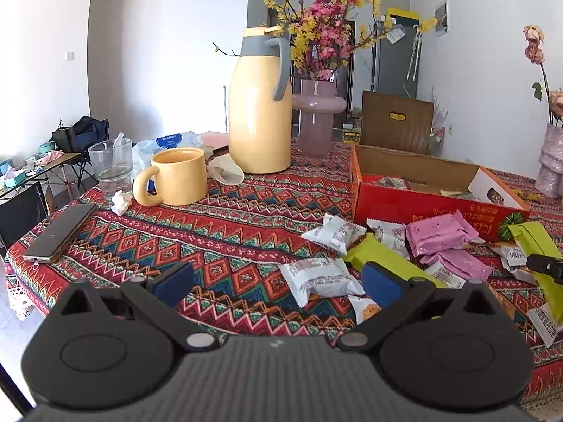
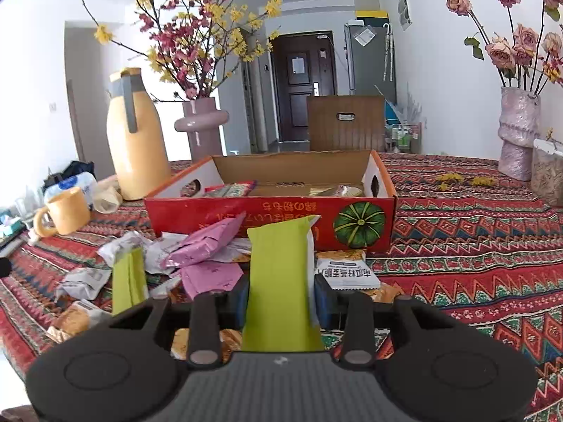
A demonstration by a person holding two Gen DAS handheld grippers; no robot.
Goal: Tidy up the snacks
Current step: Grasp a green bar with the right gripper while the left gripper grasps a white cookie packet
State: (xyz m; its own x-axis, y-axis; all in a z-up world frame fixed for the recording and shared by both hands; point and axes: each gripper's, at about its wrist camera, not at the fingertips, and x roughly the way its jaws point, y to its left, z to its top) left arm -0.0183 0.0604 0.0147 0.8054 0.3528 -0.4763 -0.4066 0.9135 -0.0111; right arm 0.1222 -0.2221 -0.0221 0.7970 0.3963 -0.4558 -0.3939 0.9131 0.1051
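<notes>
My right gripper [image 2: 280,299] is shut on a lime-green snack packet [image 2: 279,281], holding it upright just above the table in front of the red cardboard box [image 2: 267,221]. The same packet [image 1: 538,249] and a black tip of the right gripper show at the right edge of the left wrist view. My left gripper [image 1: 278,281] hangs open over the patterned cloth with nothing between its blue pads; a white snack packet [image 1: 318,279] lies just beyond them. Pink packets [image 1: 440,237], white packets and another green packet [image 2: 128,279] lie piled before the box [image 1: 422,207], which holds several snacks.
A yellow thermos jug [image 1: 258,105], yellow mug [image 1: 176,177], glass cup [image 1: 111,165], phone [image 1: 59,234] and crumpled tissue stand on the left of the table. A pink vase [image 1: 315,116] with flowers is behind. Another vase [image 2: 519,130] and a jar stand at the right.
</notes>
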